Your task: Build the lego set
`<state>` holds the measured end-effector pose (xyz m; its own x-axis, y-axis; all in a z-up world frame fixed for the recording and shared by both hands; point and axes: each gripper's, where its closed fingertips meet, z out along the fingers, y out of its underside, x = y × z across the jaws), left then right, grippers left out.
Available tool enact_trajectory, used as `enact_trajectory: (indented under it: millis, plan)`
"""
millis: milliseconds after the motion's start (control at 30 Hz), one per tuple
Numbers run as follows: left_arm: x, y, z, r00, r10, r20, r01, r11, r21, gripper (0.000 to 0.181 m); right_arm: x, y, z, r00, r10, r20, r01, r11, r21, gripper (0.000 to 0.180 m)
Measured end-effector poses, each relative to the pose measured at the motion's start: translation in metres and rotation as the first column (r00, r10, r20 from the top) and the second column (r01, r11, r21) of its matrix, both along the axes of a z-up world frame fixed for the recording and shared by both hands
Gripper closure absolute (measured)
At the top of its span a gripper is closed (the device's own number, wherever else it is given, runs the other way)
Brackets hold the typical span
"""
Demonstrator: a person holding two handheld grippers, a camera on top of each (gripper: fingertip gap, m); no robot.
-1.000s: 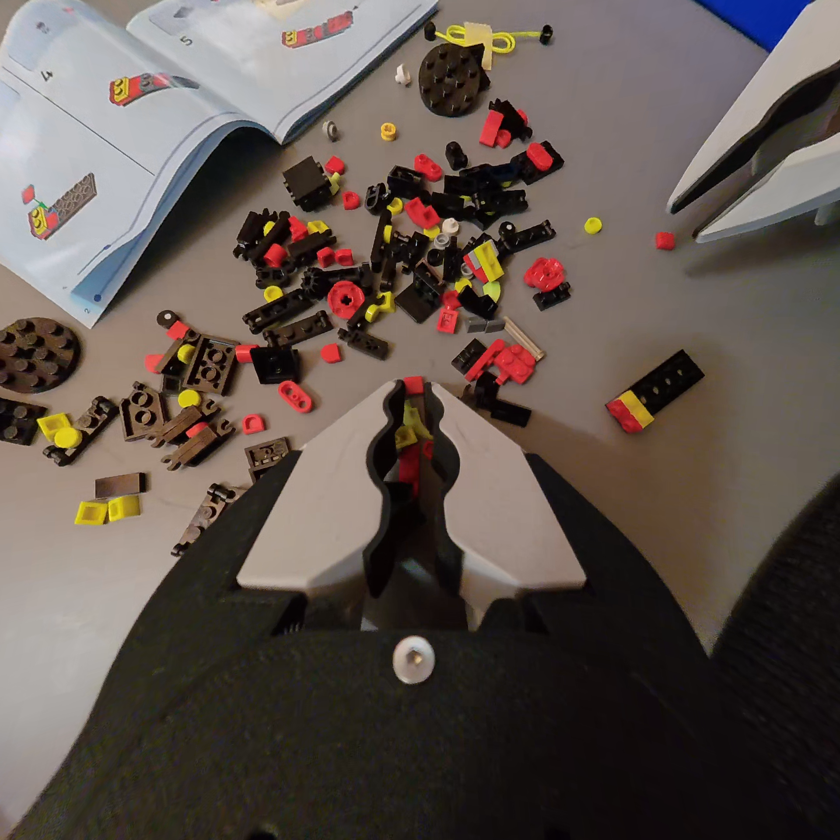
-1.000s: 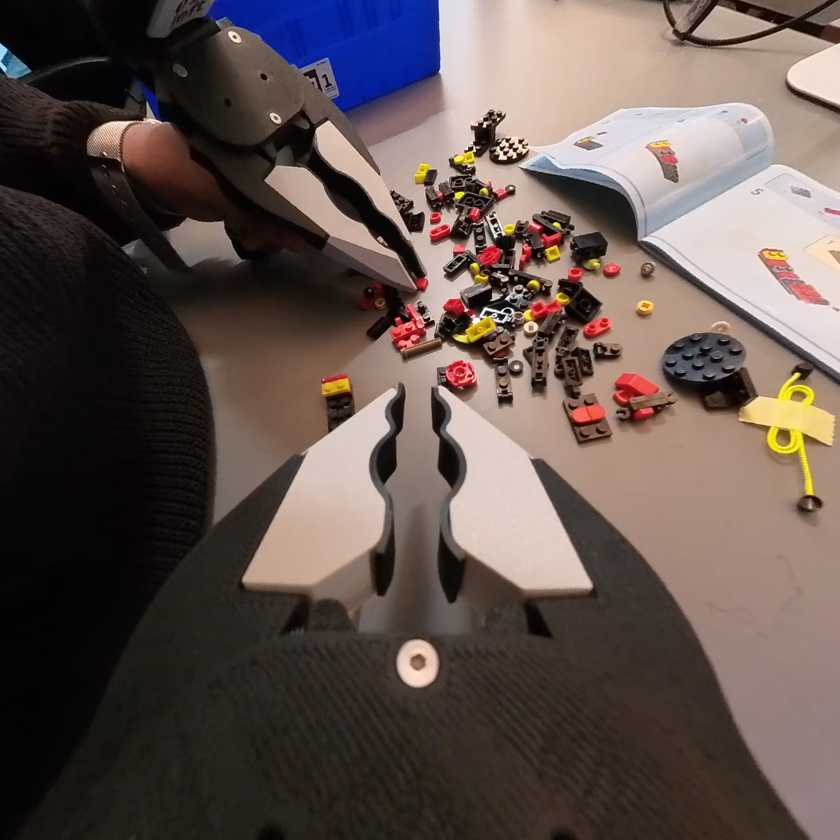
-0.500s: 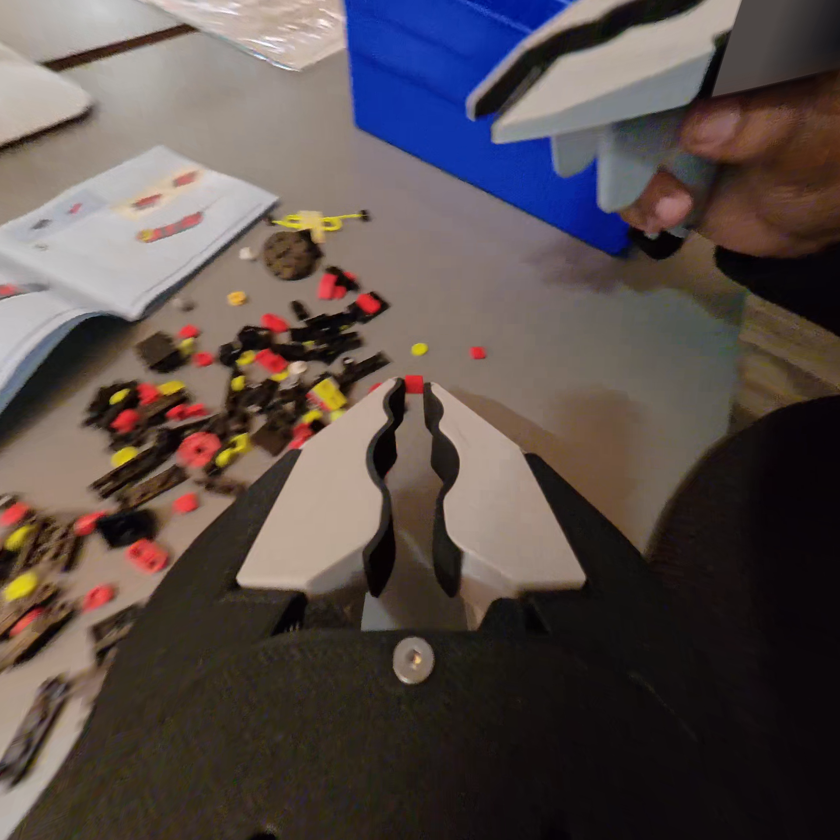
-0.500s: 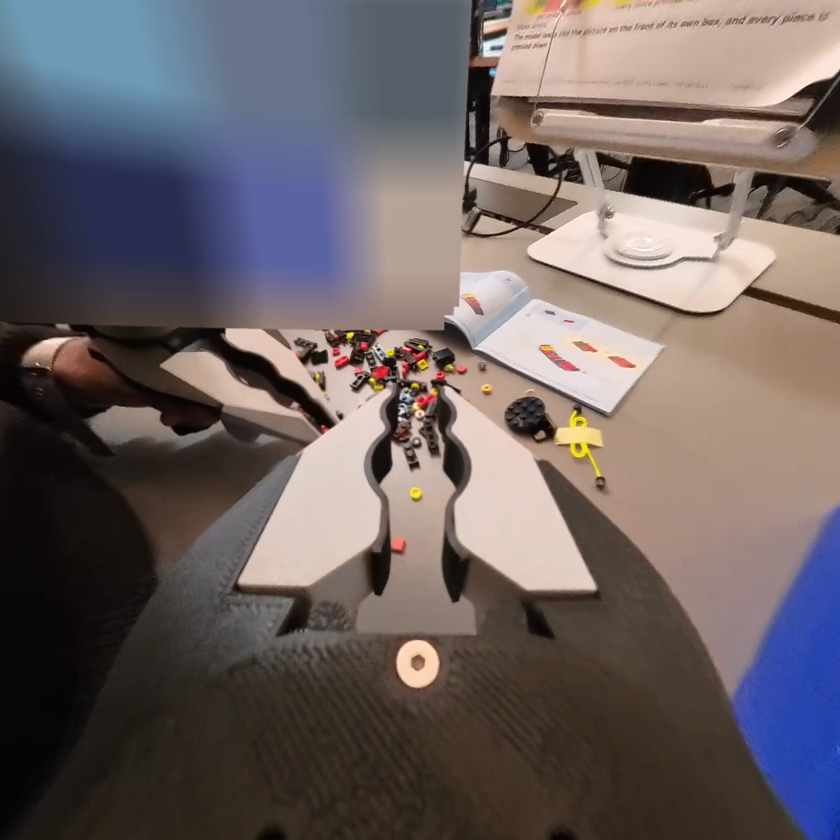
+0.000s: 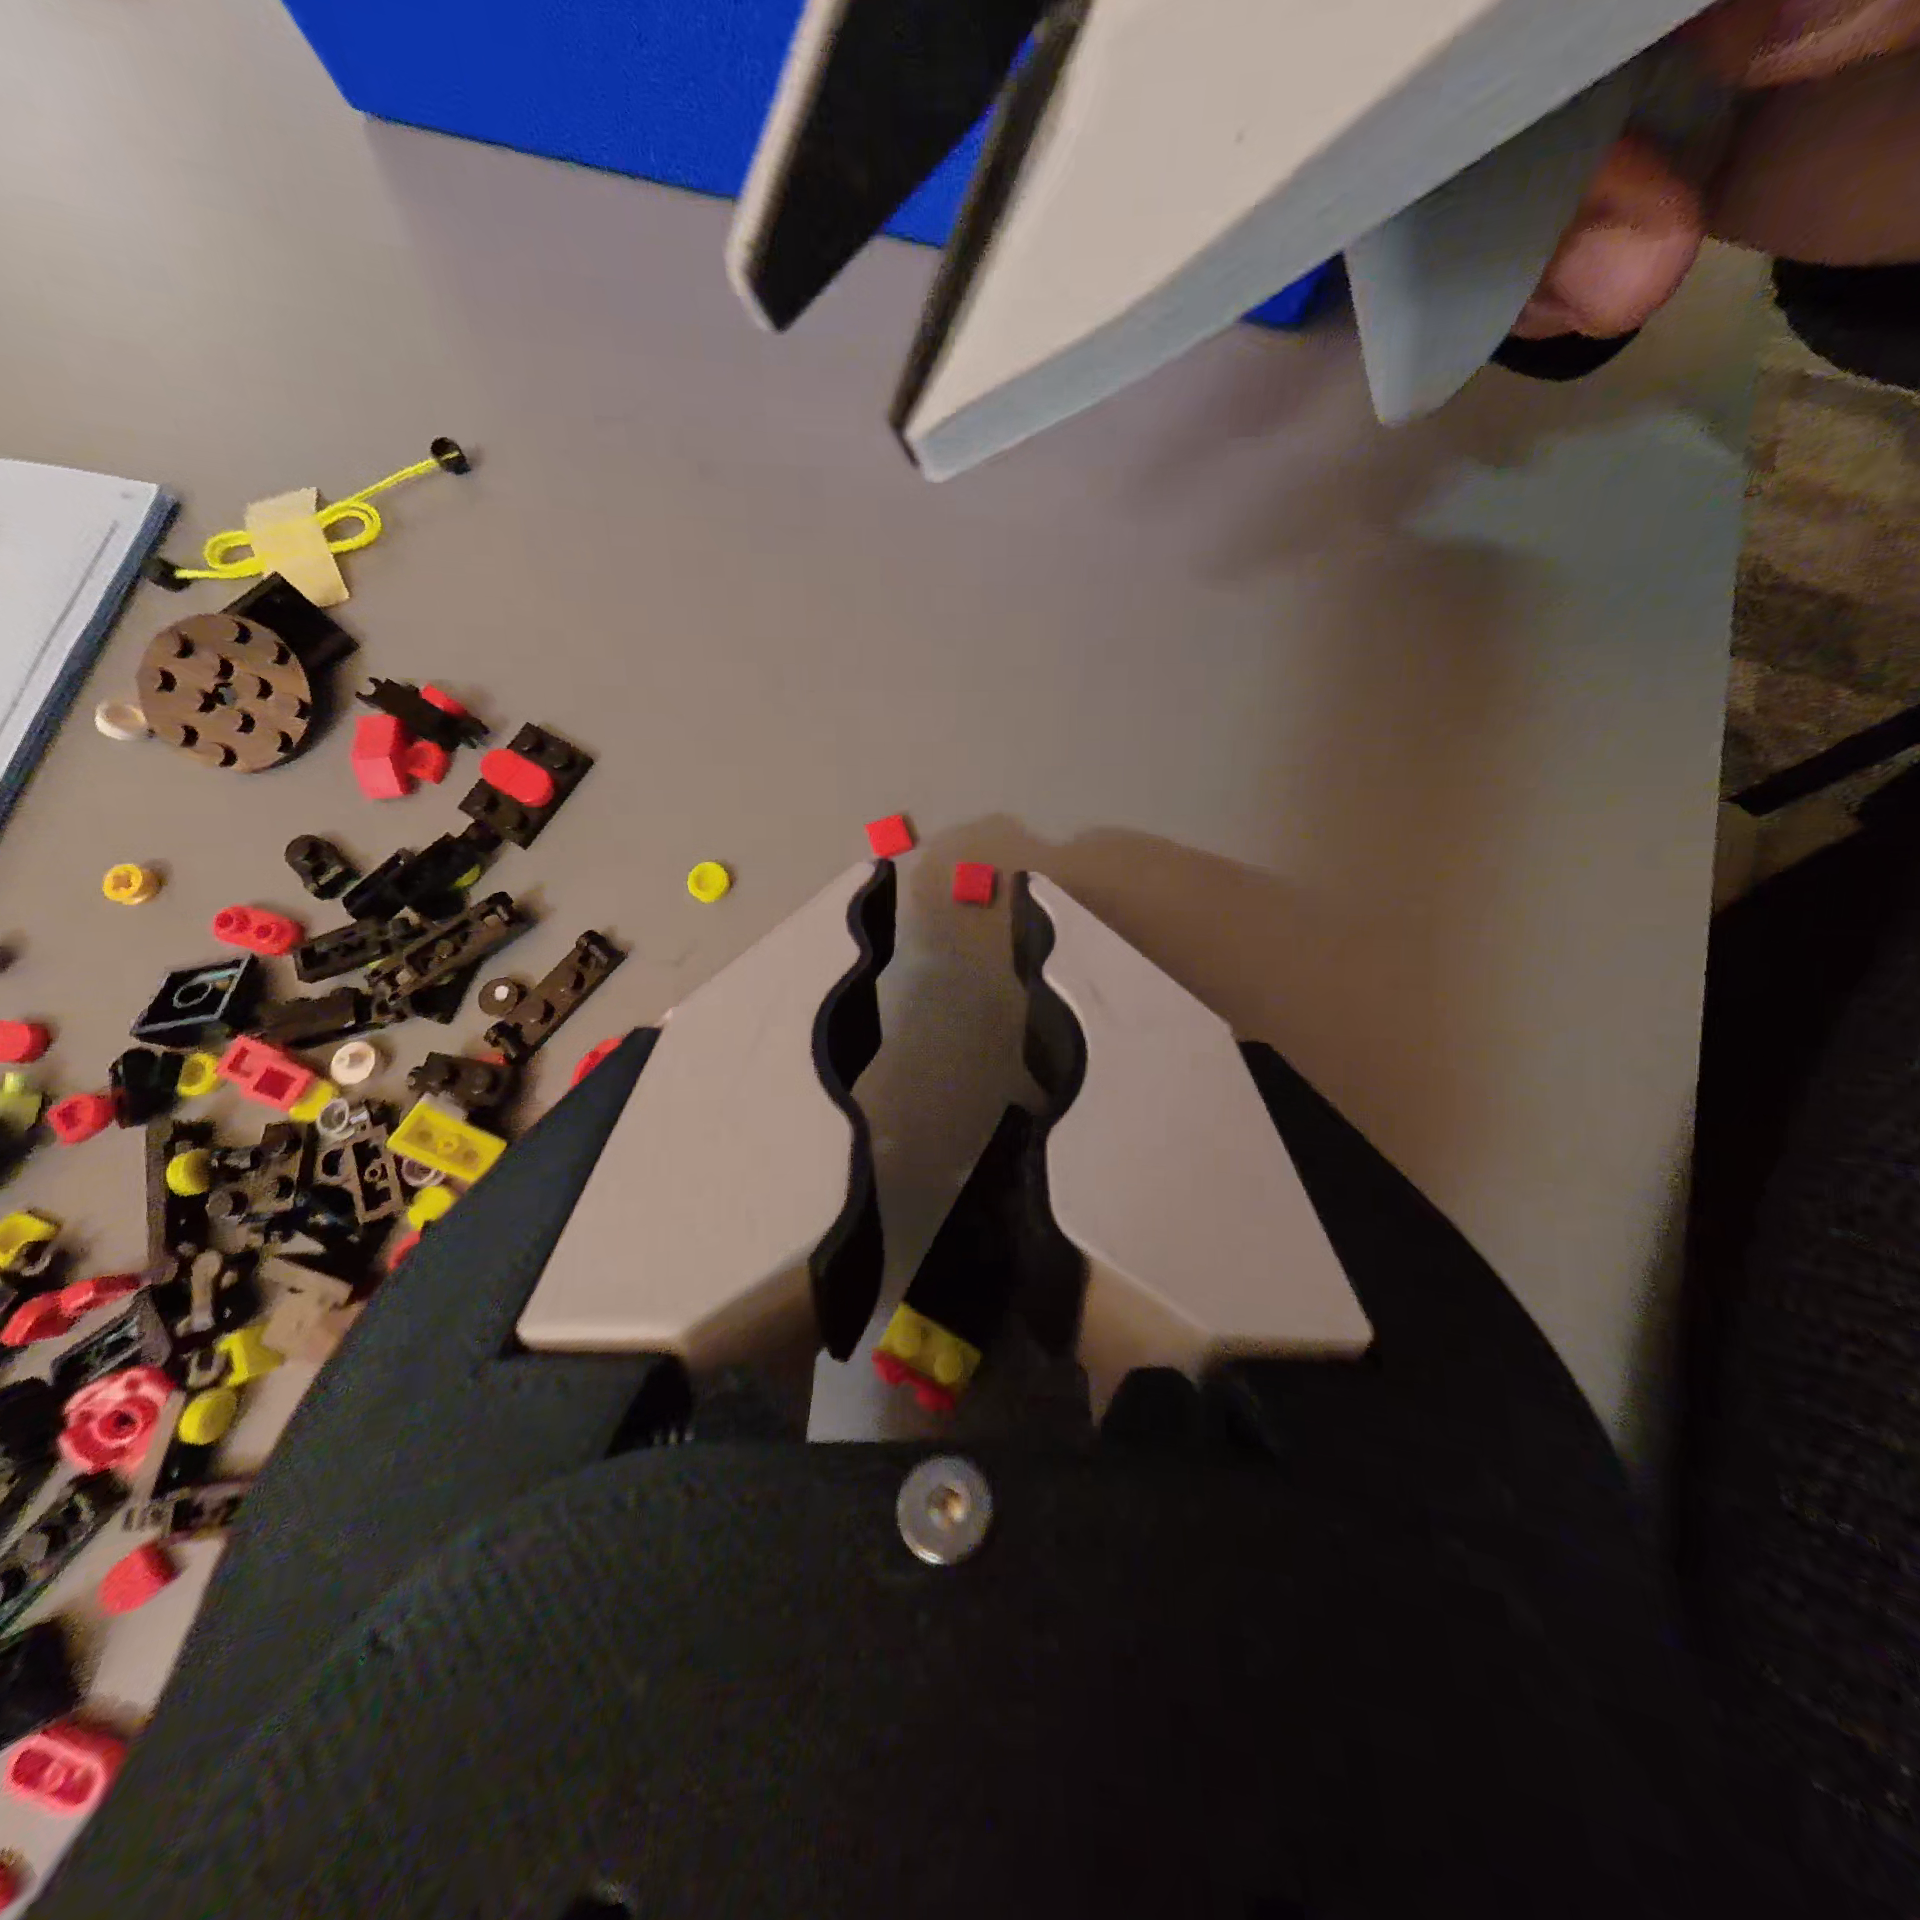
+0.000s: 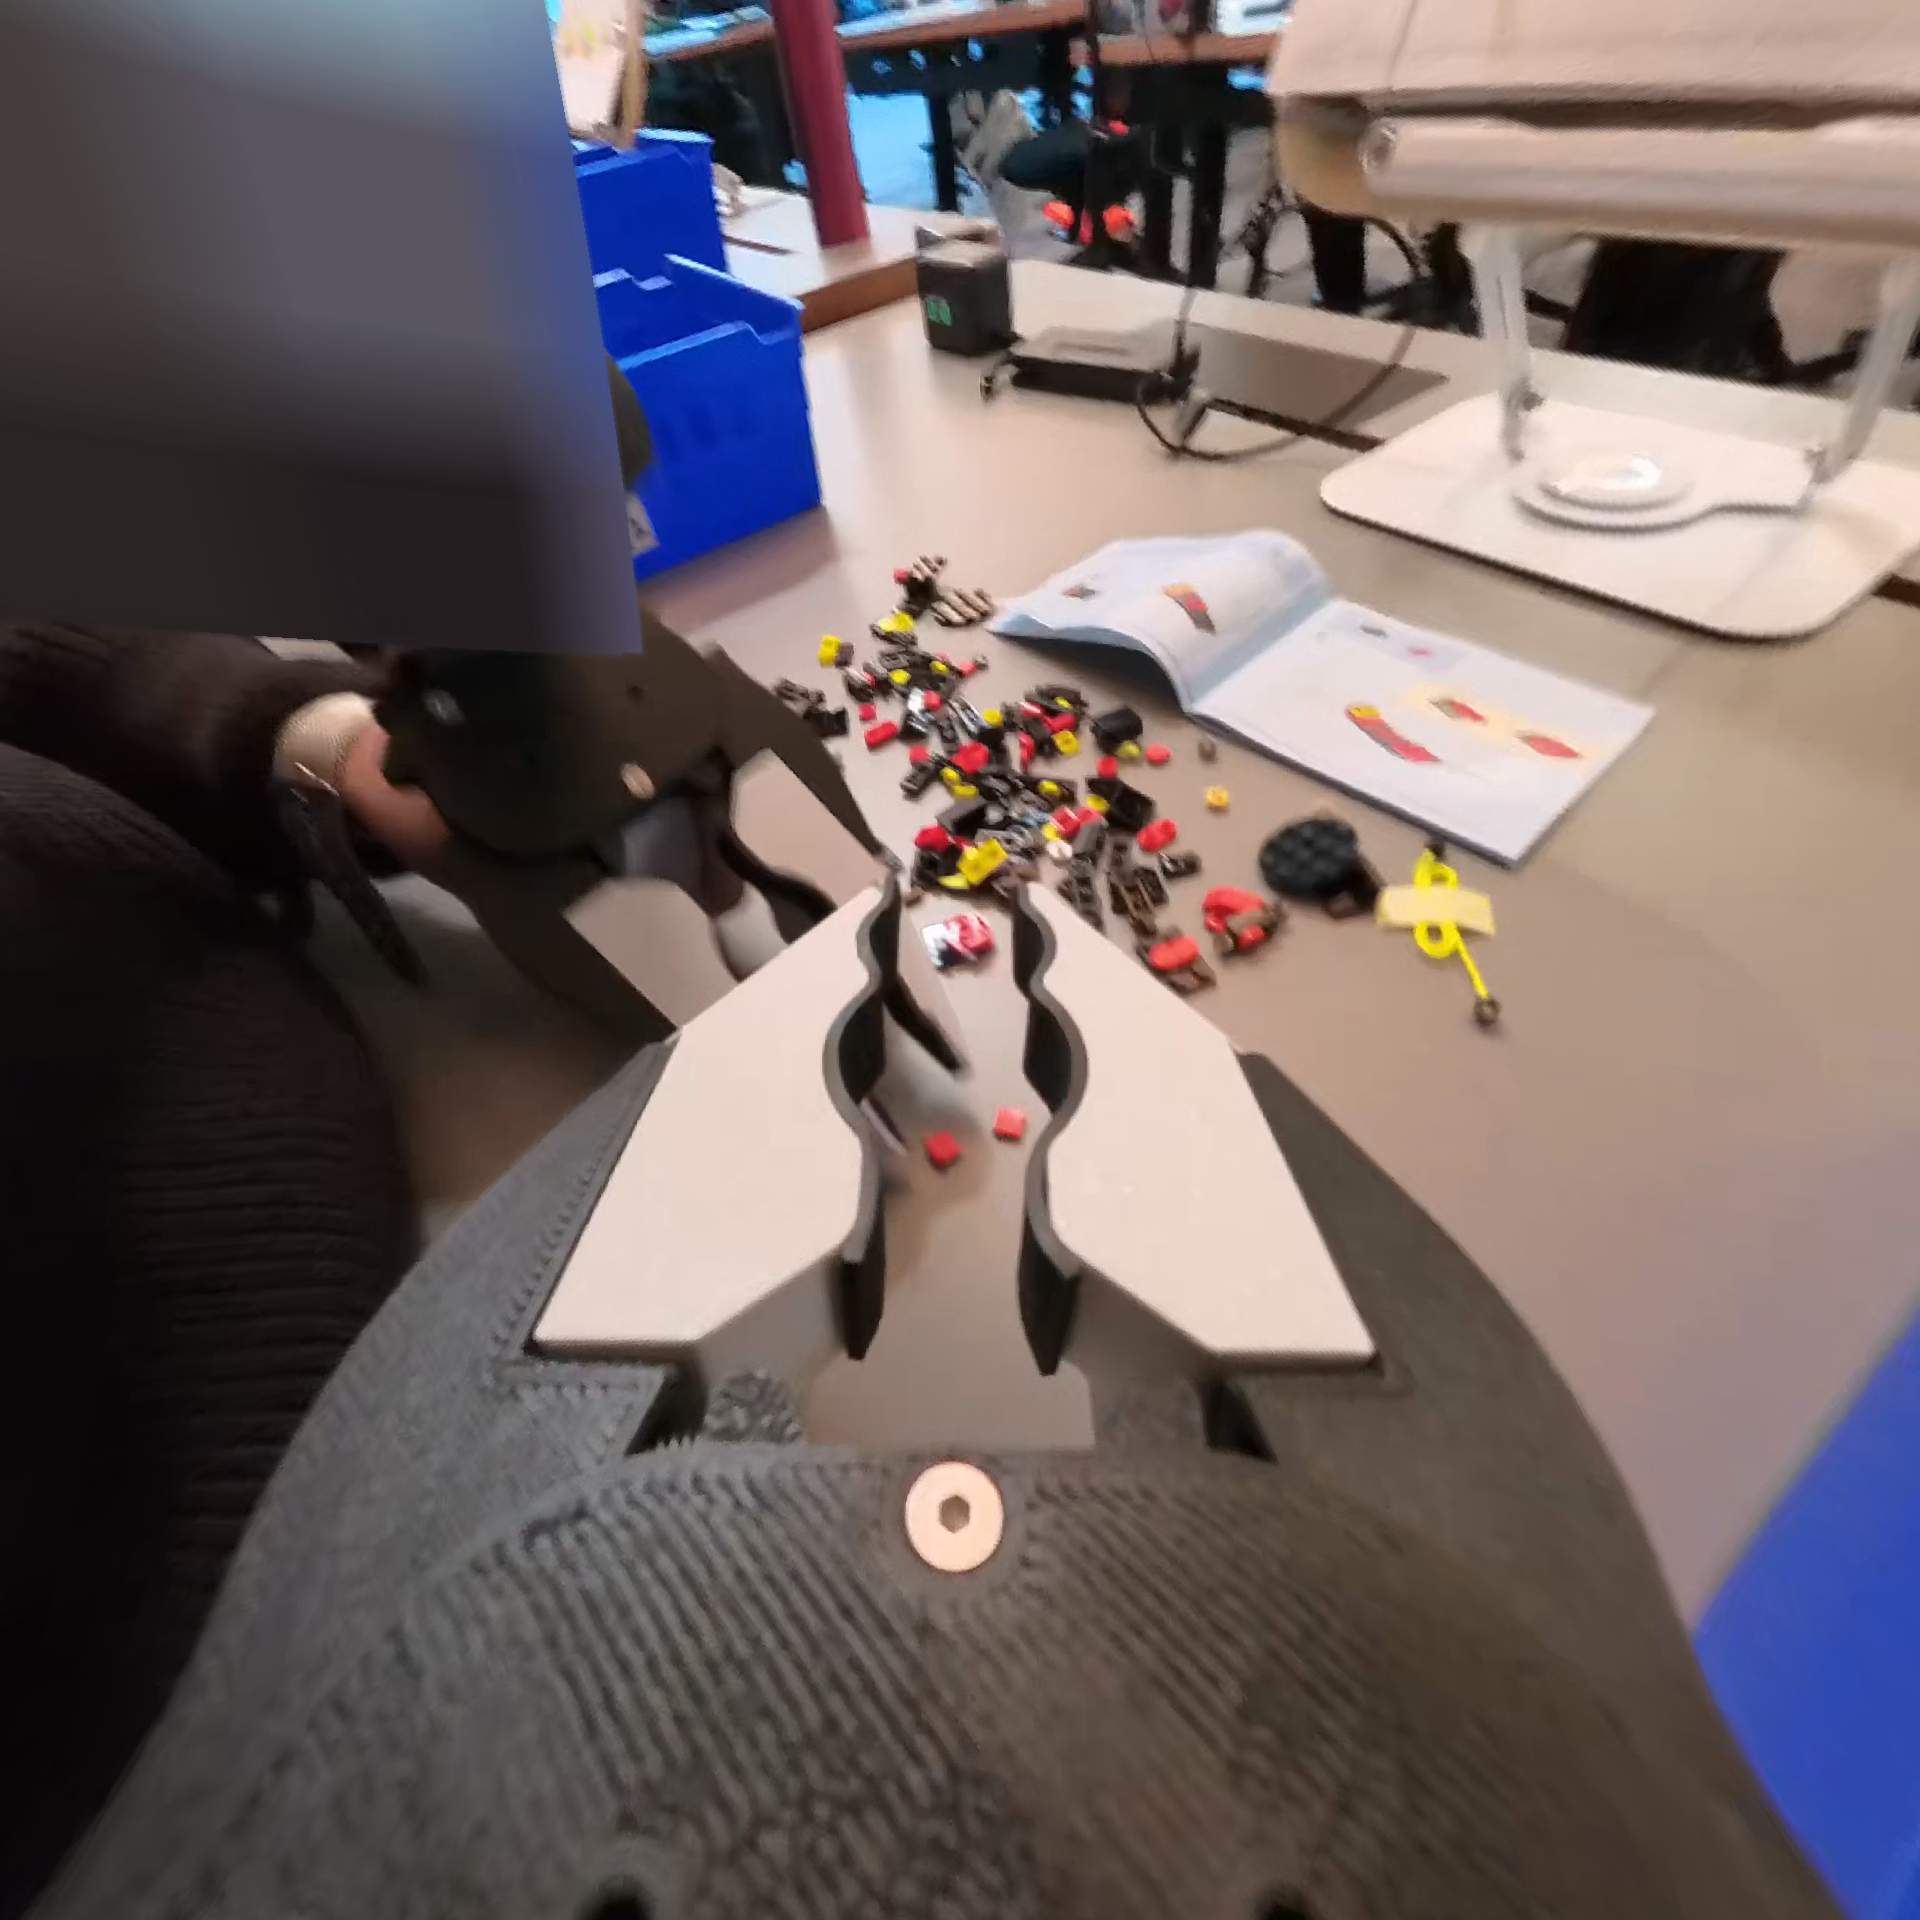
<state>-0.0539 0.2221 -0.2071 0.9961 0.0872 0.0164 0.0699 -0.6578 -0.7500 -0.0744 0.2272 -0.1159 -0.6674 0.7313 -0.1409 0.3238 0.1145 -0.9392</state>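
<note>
My left gripper [image 5: 954, 888] is open, low over the grey table [image 5: 1299, 727]. A small red tile [image 5: 974, 881] lies on the table between its tips, and a second red tile [image 5: 888, 834] lies just past the left tip. A small black, yellow and red assembly [image 5: 925, 1351] lies under its fingers. My right gripper [image 6: 954, 899] is open and empty, raised above the same spot; it also shows in the left wrist view [image 5: 842, 374]. The right wrist view shows both tiles [image 6: 942, 1146] [image 6: 1008, 1122] and the left gripper's tips [image 6: 920, 1081].
A pile of loose black, red and yellow pieces [image 5: 312, 1039] lies to the left, with a round black plate [image 5: 223, 691], a yellow string [image 5: 312, 520] and the open booklet [image 6: 1351, 675]. A blue bin [image 5: 582, 94] stands behind. The table edge [image 5: 1714, 935] is close on the right.
My left gripper carried a red tile right from the pile, opened and let it go on the table. My right gripper rose, swung over it and opened wider.
</note>
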Motion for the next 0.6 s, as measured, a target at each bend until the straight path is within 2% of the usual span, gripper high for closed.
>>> enact_trajectory:
  millis: [200,267,367,467,600]
  plan:
    - [-0.011,-0.024,0.016,0.998,0.045,0.048,-0.048,0.997,0.054,0.159,0.001,0.000,-0.007,0.999,-0.012,0.036,0.012,1.000,-0.013,0.159]
    - [-0.015,-0.027,0.025,0.992,0.075,0.097,-0.084,0.991,0.101,0.159,0.004,-0.006,-0.011,0.998,0.016,0.059,-0.015,1.000,-0.008,0.165]
    - [-0.020,-0.028,0.033,0.977,0.109,0.183,-0.139,0.976,0.165,0.161,0.001,-0.011,-0.018,0.999,0.016,0.047,-0.018,0.998,0.053,0.165]
    - [-0.027,-0.030,0.030,0.973,0.134,0.190,-0.169,0.969,0.181,0.160,-0.013,-0.012,-0.021,0.999,-0.031,-0.027,0.035,0.990,0.137,0.158]
    - [-0.034,-0.038,0.024,0.975,0.154,0.160,-0.182,0.968,0.171,0.159,-0.021,-0.024,-0.024,0.997,-0.006,-0.072,0.018,0.985,0.171,0.177]
